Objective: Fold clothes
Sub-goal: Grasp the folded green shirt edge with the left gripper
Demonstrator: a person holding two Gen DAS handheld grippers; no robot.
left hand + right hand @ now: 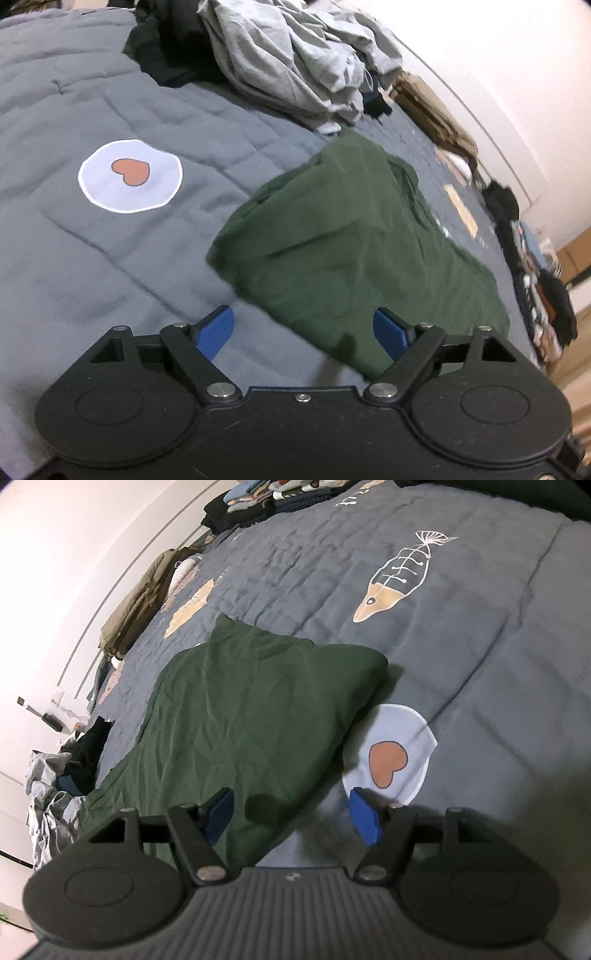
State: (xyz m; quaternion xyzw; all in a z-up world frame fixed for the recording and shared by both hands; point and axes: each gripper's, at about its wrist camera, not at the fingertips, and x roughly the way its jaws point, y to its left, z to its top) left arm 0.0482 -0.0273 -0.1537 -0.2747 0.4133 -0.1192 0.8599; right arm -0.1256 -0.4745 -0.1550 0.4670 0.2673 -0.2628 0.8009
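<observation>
- Both tools are empty right now: the left tool has its blue pads spread wide with nothing between them, and the right tool is spread wide too, also holding nothing.
- Each one hangs over a near edge of the dark green cotton garment, tilted down toward it. Looks to me like they're sitting at opposite near corners so the next pinch can take the hem on both sides at once.
- That green garment lies on the grey quilted bedspread, already doubled into a rough rectangle with a puffy fold at the far end. I'd guess it's partway folded, not finished.
- From the right wrist view, the garment's corner sits just beside the pale round patch with an orange heart printed on the bedspread, so there's bare bed around it to work on.
- Crumpled light grey clothes over some black ones are heaped at the far end of the bed, well apart from the green one. Probably the to-do pile, kept out of the folding zone.
- Stack of folded clothes sits along the far edge by the wall, likely the finished ones.
- Edges near the pads are blurry, so I can't tell whether either pad touches the fabric.
</observation>
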